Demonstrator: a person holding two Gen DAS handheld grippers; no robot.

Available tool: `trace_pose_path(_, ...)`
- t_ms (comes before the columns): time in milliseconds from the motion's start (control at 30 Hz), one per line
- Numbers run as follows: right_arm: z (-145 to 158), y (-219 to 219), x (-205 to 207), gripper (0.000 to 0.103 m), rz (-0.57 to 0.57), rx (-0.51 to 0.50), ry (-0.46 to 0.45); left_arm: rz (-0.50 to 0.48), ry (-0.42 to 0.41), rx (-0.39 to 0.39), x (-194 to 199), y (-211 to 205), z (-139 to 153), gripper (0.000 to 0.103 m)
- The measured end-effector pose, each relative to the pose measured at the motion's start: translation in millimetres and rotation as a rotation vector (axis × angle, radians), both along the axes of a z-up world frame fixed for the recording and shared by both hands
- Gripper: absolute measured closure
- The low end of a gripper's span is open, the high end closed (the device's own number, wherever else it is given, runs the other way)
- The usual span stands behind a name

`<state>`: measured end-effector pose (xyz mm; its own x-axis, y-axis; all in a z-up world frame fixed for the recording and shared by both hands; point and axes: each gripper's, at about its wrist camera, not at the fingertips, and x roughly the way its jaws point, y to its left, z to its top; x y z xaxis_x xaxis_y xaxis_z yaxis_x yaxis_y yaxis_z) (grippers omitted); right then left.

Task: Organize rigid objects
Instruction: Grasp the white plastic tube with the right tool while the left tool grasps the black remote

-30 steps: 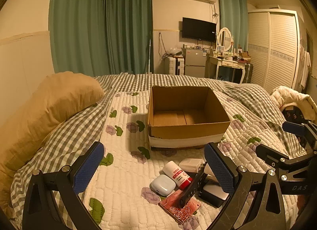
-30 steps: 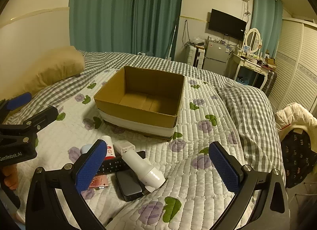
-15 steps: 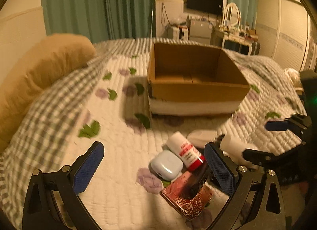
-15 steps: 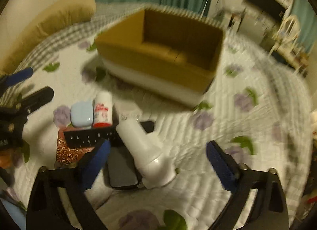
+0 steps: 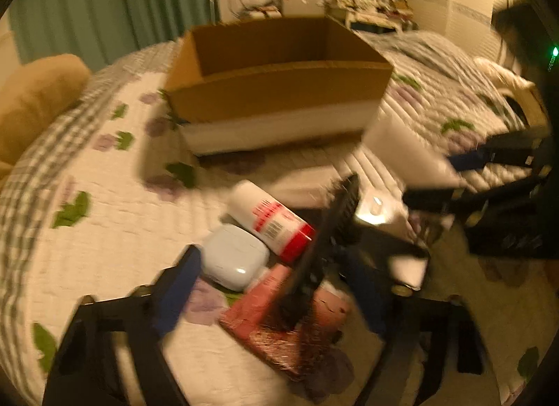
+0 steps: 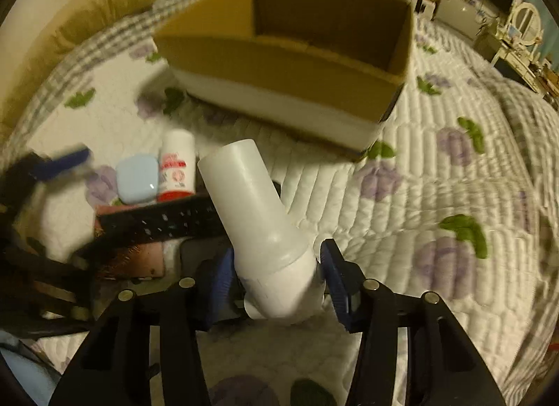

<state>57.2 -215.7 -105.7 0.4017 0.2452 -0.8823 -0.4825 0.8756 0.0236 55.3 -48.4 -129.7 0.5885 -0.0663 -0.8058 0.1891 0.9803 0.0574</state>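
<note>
One bed (image 5: 104, 231) under a white quilt with purple flowers and green leaves, carrying everything. One open-topped cardboard box (image 6: 279, 67) on it, beyond the clutter, white band along its base. One tan pillow (image 6: 87, 11) to the left of the box.

One white bottle (image 6: 258, 224), largest of the loose things: long axis tilted, narrow end toward the box, wide base toward the camera. Clenched at that base by the right tool (image 6: 276, 280), jaws just closed in, both blue pads against its sides. Seen plainly only from the right wrist; from the left wrist just a white blur (image 5: 401, 154) ahead of the right tool (image 5: 471, 161).

One black remote (image 5: 325, 241), lying partly on one red patterned booklet (image 5: 279, 332). From the left wrist, long axis away toward the box; from the right wrist, crosswise. One dark flat slab (image 6: 195, 252) beside the bottle's base.

One small white bottle with a red cap (image 5: 272, 220), on its side, red end toward the camera, white end toward the box. One pale blue rounded case (image 5: 234, 262) just beside it.

Left tool (image 5: 276, 290) released, jaws just narrowing, remote and booklet between the pads, neither pad touching them; from the right wrist a dark blur at the left edge (image 6: 63, 161).
</note>
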Motion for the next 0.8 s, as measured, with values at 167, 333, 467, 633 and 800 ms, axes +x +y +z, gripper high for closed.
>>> trace_pose_path(167,10.3,-1.9,-0.6,0.054,-0.003,0.009,-0.024,-0.07,0.072,-0.021,4.3,-18.4,-13.8,0.065)
trace_pose_path(333,13.6,-8.8,-1.4,0.054,-0.023,0.022,-0.022,-0.085,0.1,-0.023,11.4,-25.7,-22.5,0.072)
trace_pose_path(467,17.1,-15.6,-2.5,0.054,-0.034,0.031,-0.027,-0.118,0.06,-0.023,-4.4,-31.9,-10.9,0.084)
trace_pose_path(633,26.8,-20.4,-2.7,0.054,-0.047,0.037,-0.051,-0.125,-0.013,-0.061,-21.1,-30.0,22.6,0.085)
trace_pose_path(800,47.7,-24.5,-1.8,0.054,-0.061,0.051,-0.097,-0.125,-0.106,-0.062,-24.9,-25.0,59.8,0.085)
